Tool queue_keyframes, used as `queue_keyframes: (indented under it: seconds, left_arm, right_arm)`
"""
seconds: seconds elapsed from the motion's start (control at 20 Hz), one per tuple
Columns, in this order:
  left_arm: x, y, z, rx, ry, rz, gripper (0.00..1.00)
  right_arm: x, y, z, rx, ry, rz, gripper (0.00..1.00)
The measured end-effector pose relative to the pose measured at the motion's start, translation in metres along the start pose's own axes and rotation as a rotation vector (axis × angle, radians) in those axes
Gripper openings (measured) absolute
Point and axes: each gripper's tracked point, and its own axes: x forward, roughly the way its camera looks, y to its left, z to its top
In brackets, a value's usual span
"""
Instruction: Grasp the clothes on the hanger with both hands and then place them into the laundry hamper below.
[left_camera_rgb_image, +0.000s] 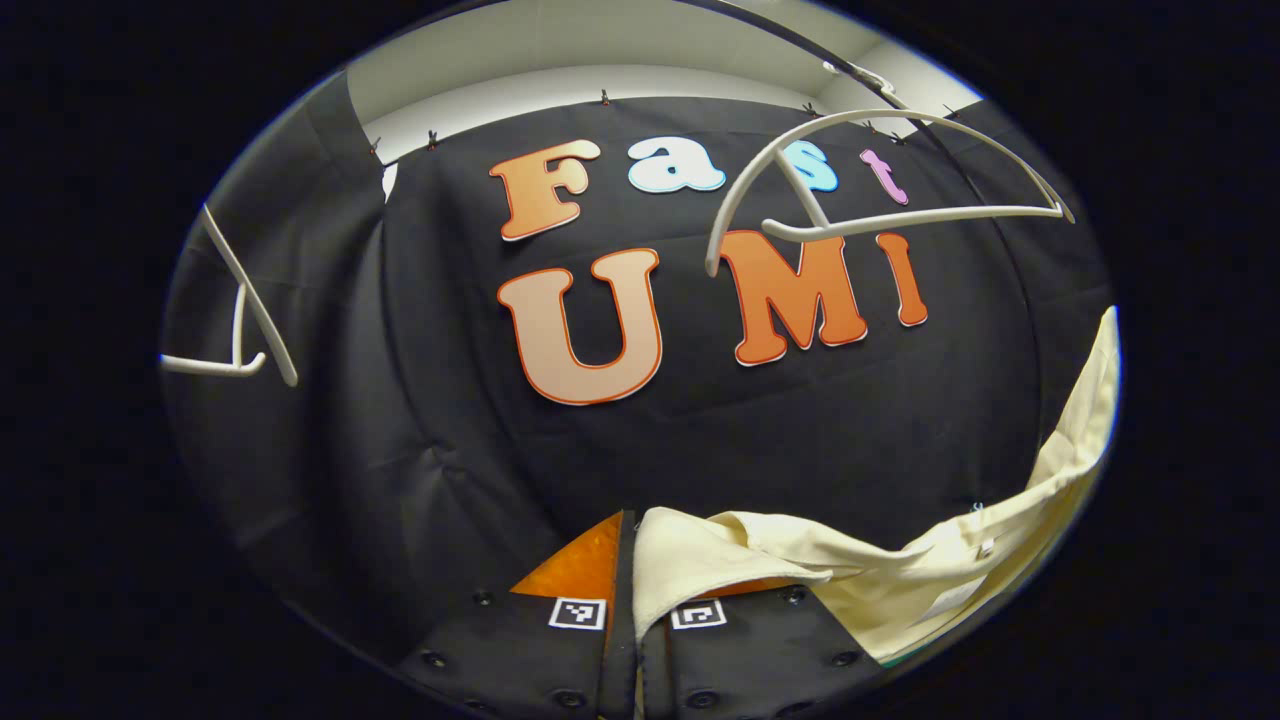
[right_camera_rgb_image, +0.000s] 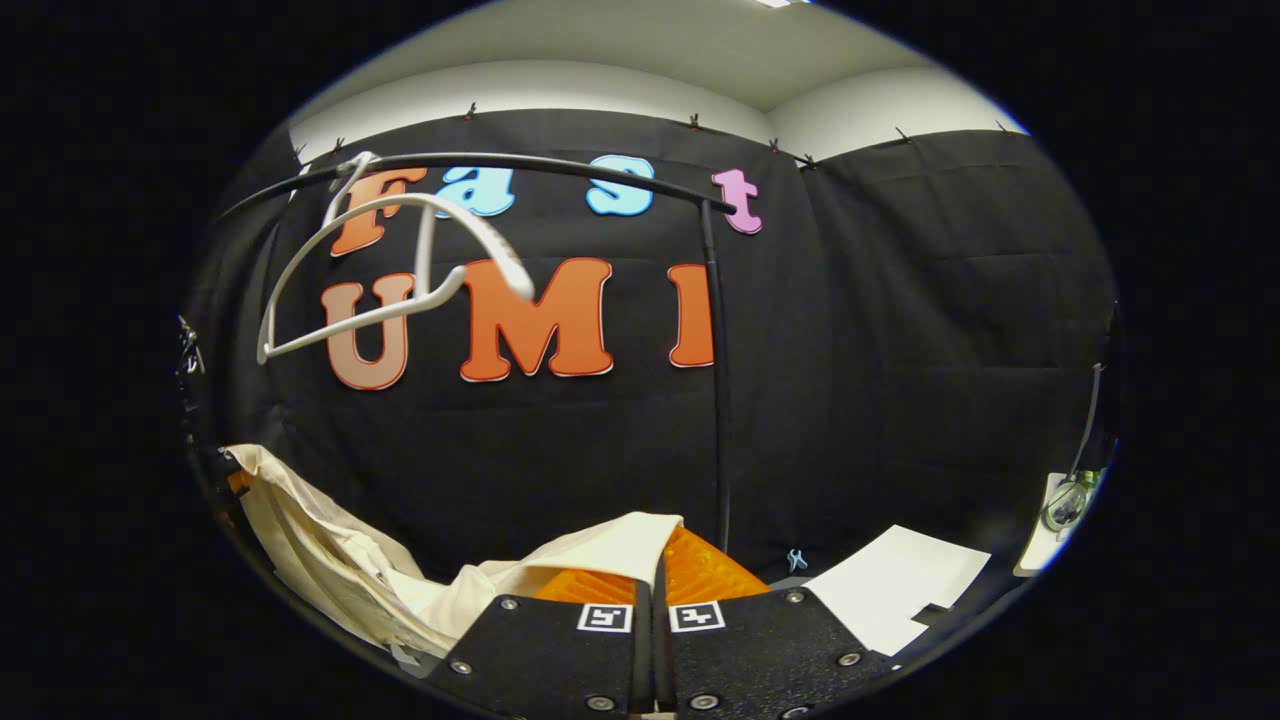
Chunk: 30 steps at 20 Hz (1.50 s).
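Both claws, L (left_camera_rgb_image: 636, 560) & R (right_camera_rgb_image: 658, 565), clamp shirt (left_camera_rgb_image: 900, 570), off hanger (left_camera_rgb_image: 880, 190); next: lower into hamper, release.

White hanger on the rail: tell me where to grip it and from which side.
Grip the hanger on its bare straight bottom bar, coming from below. It hangs empty from the rail, and that bar is thin and open underneath. Both grippers are now shut on the cream garment.
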Motion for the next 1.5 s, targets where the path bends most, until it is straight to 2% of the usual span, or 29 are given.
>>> queue_keyframes:
  seconds: [0.2, 0.3, 0.45, 0.65, 0.8, 0.95, 1.1, 1.15, 1.25, 1.4, 1.5]
  left_arm:
    - [-0.029, -0.038, -0.016, -0.041, 0.047, -0.075, 0.12]
    - [-0.048, -0.079, -0.037, -0.081, 0.093, -0.162, 0.11]
    - [-0.074, -0.141, -0.088, -0.141, 0.233, -0.283, 0.11]
    - [-0.098, -0.209, -0.171, -0.205, 0.460, -0.394, 0.11]
    - [-0.107, -0.225, -0.236, -0.205, 0.646, -0.397, 0.12]
    - [-0.122, -0.243, -0.280, -0.209, 0.777, -0.413, 0.12]
    - [-0.135, -0.228, -0.318, -0.151, 0.854, -0.393, 0.30]
    - [-0.140, -0.225, -0.327, -0.134, 0.884, -0.390, 0.36]
    - [-0.152, -0.221, -0.350, -0.125, 0.946, -0.394, 0.49]
    - [-0.166, -0.208, -0.377, -0.123, 1.018, -0.351, 0.80]
    - [-0.171, -0.197, -0.385, -0.132, 1.036, -0.316, 1.00]
  right_arm:
    - [-0.022, 0.063, -0.028, -0.045, 0.038, 0.107, 0.00]
    - [-0.030, 0.097, -0.053, -0.051, 0.071, 0.172, 0.00]
    - [-0.035, 0.141, -0.115, -0.028, 0.185, 0.243, 0.00]
    - [-0.031, 0.161, -0.223, 0.023, 0.382, 0.248, 0.01]
    - [-0.039, 0.155, -0.280, 0.046, 0.502, 0.218, 0.02]
    - [-0.045, 0.150, -0.321, 0.064, 0.594, 0.207, 0.05]
    - [-0.058, 0.151, -0.355, 0.067, 0.671, 0.208, 0.14]
    - [-0.059, 0.151, -0.368, 0.062, 0.690, 0.210, 0.29]
    - [-0.078, 0.142, -0.402, 0.048, 0.774, 0.202, 0.43]
    - [-0.099, 0.138, -0.431, 0.058, 0.855, 0.170, 0.78]
    - [-0.105, 0.128, -0.435, 0.057, 0.873, 0.142, 0.84]
